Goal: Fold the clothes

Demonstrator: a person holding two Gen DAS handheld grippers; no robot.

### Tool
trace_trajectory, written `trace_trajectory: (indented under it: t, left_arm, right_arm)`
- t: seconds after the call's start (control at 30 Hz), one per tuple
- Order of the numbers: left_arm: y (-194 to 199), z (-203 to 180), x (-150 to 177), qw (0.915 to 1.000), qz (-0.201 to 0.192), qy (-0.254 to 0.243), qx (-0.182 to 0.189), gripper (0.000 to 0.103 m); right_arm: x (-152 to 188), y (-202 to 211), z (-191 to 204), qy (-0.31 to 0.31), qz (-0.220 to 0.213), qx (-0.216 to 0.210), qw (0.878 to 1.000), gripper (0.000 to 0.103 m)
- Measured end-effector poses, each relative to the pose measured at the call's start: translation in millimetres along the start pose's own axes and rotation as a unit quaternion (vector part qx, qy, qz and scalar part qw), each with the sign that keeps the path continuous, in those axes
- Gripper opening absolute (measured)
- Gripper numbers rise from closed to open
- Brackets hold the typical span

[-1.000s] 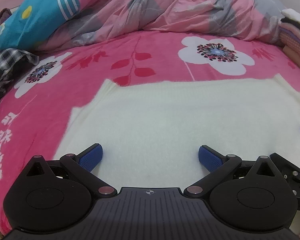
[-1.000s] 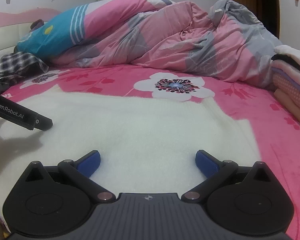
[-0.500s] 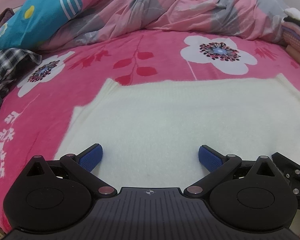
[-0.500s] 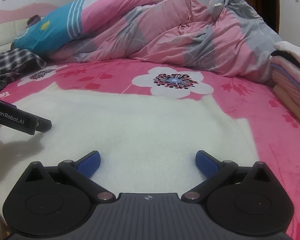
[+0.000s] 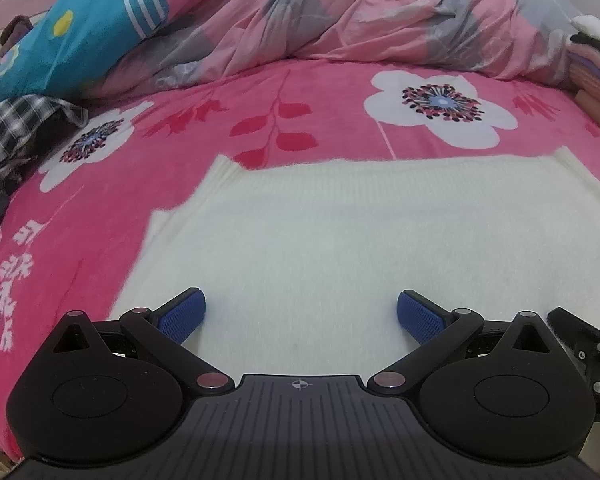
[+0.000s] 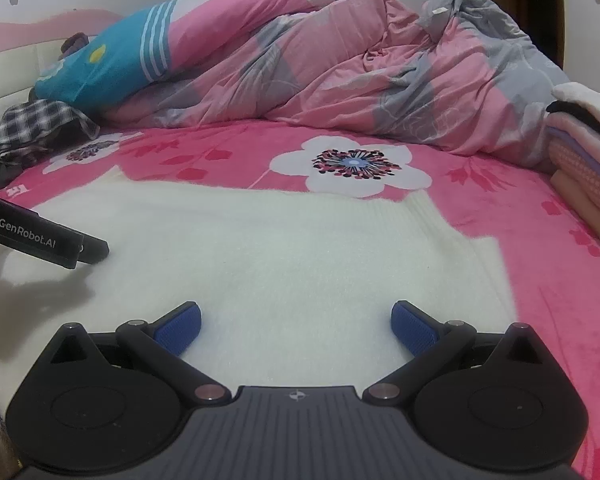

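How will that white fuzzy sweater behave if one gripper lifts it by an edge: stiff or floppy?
Probably floppy: the white sweater lies flat, following the pink bedspread with no shape of its own. Its fuzzy knit should give the blue pads decent grip, so slipping seems unlikely. Lifted by the left gripper alone, it would likely sag and drape.

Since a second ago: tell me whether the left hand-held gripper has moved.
Yes. In the right wrist view the left hand-held gripper now sits lower, nearer the camera, against the white sweater.
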State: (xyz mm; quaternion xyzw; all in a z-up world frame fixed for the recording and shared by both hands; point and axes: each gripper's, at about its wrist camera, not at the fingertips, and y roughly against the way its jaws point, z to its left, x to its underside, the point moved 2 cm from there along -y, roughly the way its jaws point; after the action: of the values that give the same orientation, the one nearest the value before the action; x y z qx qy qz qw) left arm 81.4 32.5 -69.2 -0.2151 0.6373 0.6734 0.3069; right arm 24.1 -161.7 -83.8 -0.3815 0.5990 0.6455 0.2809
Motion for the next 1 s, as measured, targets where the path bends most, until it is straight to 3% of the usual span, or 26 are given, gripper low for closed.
trace_trajectory:
  t: [0.73,1.0]
  left_arm:
    - [3.4,-4.3,1.1,0.9991,0.012,0.034,-0.024,0.103]
    - [2.2,-0.8,1.6,0.9989,0.020,0.039,-0.015,0.103]
  right_arm:
    - [4.9,0.3,1.6,0.000,-0.017,0.002,1.000,0.103]
    - [5.8,0.5,2.2,0.000,-0.020,0.005,1.000,0.103]
